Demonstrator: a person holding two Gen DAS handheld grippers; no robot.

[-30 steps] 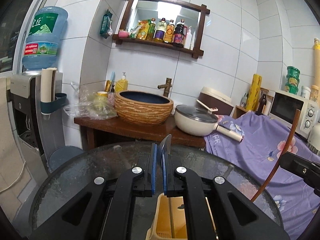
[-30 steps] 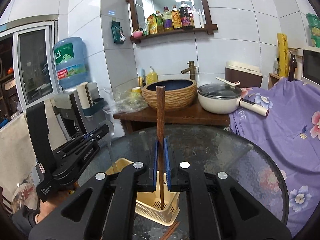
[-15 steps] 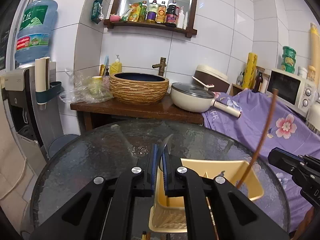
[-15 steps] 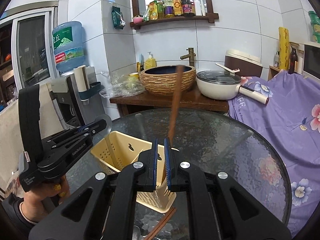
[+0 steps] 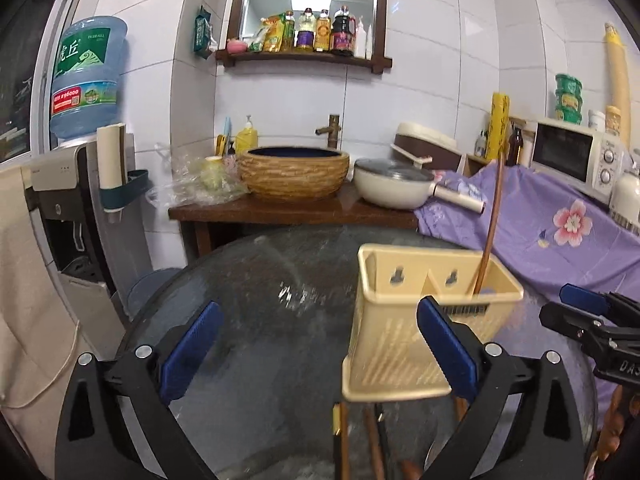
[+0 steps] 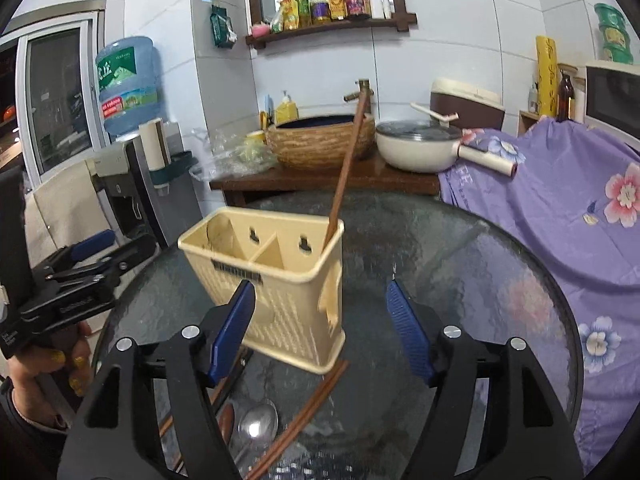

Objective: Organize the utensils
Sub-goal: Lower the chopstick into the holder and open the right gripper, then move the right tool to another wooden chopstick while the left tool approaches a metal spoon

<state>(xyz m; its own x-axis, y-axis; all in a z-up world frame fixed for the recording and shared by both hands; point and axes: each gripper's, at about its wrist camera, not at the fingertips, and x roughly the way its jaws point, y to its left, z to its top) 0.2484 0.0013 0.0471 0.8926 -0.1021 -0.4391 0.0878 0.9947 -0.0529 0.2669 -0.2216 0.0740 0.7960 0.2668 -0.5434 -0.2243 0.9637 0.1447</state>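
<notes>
Left wrist view: left gripper [image 5: 318,348] jaws opening, nothing between pads. Yellow caddy [image 5: 420,320] on glass surface [image 5: 256,320], two compartments; one chopstick [image 5: 490,232] leans in right one, parked upright for sorting.

Right wrist view: right gripper [image 6: 322,326] jaws opening, empty, chopstick freed. Loose on surface: one spoon [image 6: 258,424], chopsticks [image 6: 300,416], count unclear.

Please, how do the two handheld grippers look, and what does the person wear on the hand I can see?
Both the left gripper and the right gripper have black angular plastic arms with silver screws and blue ribbed pads. White lettering marks the black body of the left gripper, too small to read. The hand holding it has yellow nail polish and a dark sleeve.
</notes>
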